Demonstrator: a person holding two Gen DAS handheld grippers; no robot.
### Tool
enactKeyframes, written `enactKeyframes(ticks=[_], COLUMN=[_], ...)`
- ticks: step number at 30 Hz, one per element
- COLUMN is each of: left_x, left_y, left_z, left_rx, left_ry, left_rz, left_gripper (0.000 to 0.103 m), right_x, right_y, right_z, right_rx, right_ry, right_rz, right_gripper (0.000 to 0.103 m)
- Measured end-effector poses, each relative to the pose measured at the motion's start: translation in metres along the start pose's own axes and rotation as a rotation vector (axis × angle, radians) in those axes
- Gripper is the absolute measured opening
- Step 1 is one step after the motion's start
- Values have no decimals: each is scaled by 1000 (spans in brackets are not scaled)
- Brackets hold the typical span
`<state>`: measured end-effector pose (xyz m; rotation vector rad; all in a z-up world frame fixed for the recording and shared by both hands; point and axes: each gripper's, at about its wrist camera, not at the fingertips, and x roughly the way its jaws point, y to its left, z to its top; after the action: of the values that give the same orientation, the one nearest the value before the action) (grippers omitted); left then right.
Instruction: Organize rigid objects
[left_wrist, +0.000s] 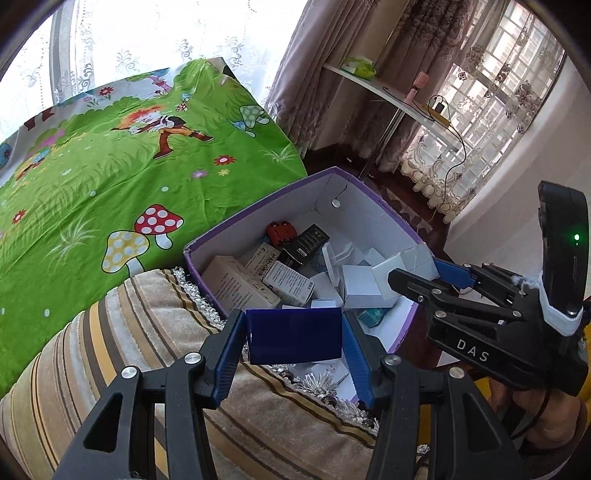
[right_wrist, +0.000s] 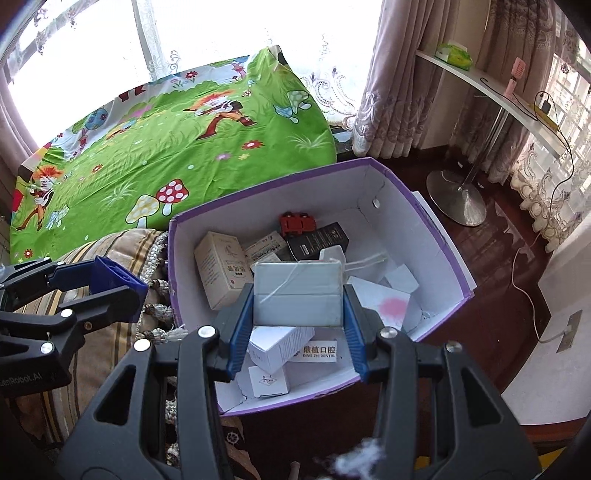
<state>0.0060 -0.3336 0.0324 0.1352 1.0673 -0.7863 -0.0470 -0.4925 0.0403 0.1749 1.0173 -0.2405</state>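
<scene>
A blue box (left_wrist: 294, 335) is clamped crosswise in the left gripper (left_wrist: 294, 338), and a grey box (right_wrist: 297, 293) in the right gripper (right_wrist: 297, 295). The purple bin (left_wrist: 258, 206) is seen at twelve o'clock of both, the right nearer.

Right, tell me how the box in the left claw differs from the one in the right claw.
The dark blue box is glossy and plain; the pale grey box is matte, with a seam across its face. The left claw holds the dark blue box over the striped cushion at the bin's edge; the right claw holds the pale grey box over the purple bin. Both are rectangular and gripped by their ends.
</scene>
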Motion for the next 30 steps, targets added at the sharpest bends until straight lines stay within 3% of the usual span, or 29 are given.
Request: enactKeyframes(ticks=[9, 14, 19, 27, 30], left_x=[9, 13, 18, 13, 13], left_y=[-6, -3, 8, 4, 3], left_z=[0, -1, -10, -21, -21], left_rx=[16, -4, -66, -59, -55], left_ry=[20, 45, 103, 92, 91], left_rz=[-2, -4, -32, -27, -39], left_gripper=[53, 60, 64, 66, 72], right_x=[4, 0, -5, -10, -13], right_y=[-9, -7, -6, -9, -7], right_z=[-2, -3, -8, -24, -26], right_rx=[18, 14, 14, 43, 34], right_ry=[11, 4, 13, 28, 14], right_rz=[-18, -15, 2, 8, -24], right_gripper=[51, 71, 74, 77, 77])
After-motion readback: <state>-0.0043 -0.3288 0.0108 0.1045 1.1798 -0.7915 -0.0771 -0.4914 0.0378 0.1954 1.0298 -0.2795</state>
